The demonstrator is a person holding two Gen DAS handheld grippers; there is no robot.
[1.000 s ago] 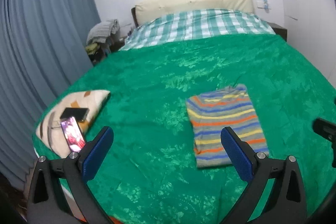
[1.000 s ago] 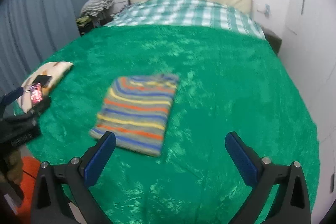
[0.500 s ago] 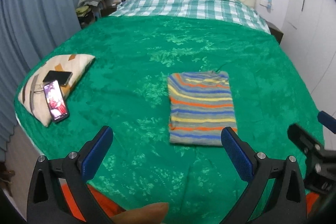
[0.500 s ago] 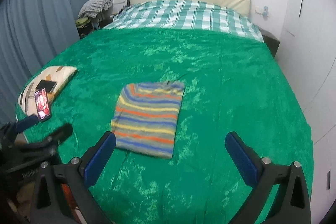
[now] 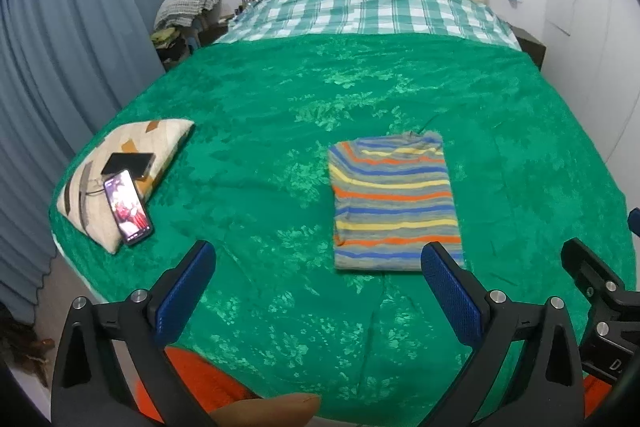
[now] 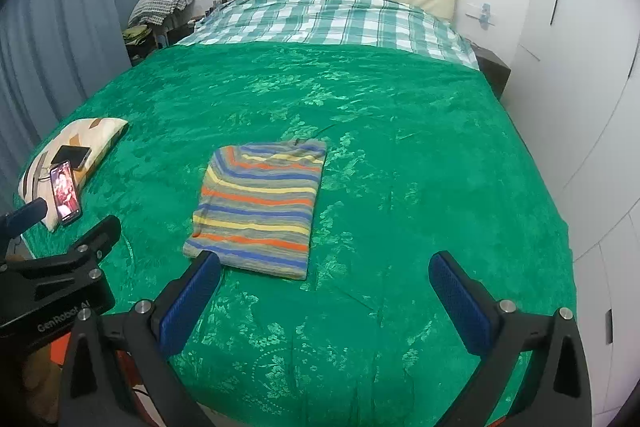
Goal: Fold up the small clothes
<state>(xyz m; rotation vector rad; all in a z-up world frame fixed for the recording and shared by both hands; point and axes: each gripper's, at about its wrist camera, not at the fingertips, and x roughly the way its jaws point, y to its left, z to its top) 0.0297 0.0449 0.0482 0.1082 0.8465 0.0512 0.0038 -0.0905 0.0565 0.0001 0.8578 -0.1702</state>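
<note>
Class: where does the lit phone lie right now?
In the left wrist view, the lit phone leans on the patterned pillow at the bed's left edge, beside a dark phone.

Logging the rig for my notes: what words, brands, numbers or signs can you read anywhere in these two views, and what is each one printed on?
"GenRobot.AI": white print on the black body of the left claw, seen in the right wrist view; the last letters are blurry.
"D": a cut-off white print on the black body of the right claw, at the left wrist view's edge; the rest is out of frame.
Lit smartphone screen on the patterned cream cushion: only a picture, too small to read.
</note>
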